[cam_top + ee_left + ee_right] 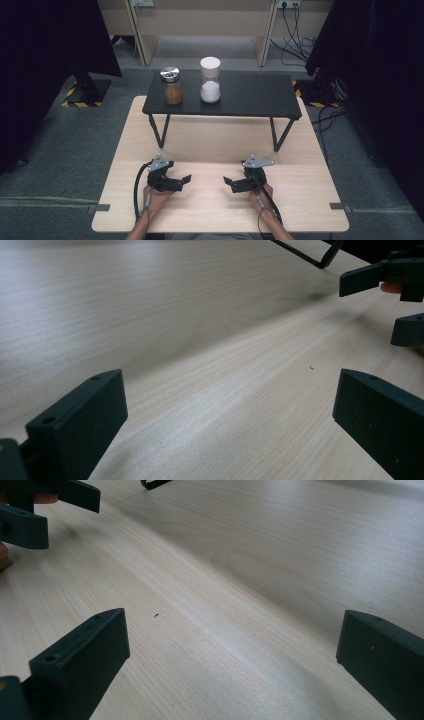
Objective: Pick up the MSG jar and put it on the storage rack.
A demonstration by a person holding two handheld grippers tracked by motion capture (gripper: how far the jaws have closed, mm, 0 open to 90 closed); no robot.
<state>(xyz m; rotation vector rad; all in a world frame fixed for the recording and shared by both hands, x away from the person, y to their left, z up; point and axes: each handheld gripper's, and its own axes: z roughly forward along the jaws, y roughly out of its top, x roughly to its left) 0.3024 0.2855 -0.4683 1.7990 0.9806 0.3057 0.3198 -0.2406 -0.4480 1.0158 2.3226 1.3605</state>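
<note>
**A:** From the high view, where are you?

**B:** My left hand-held gripper [186, 178] and right hand-held gripper [228, 181] rest low on the surface [210, 210], jaws spread, gripping nothing, tips facing each other. I'd say I hold them apart so each can start cleanly. The jars are at twelve o'clock on the black shelf [250, 100]: the brown jar [173, 86] to the left, the white jar [210, 80] just beside it, both upright, well apart from me.

**A:** And the left gripper view?

**B:** My jaws stand wide over bare wood; the right hand-held gripper [395, 305] shows at two o'clock, also open.

**A:** The right gripper view?

**B:** Jaws wide again; the left hand-held gripper [45, 510] is at ten o'clock. Nothing lies between me and the shelf, though its legs [160, 131] stand near the reach, and the jars' closeness may crowd a grasp.
</note>
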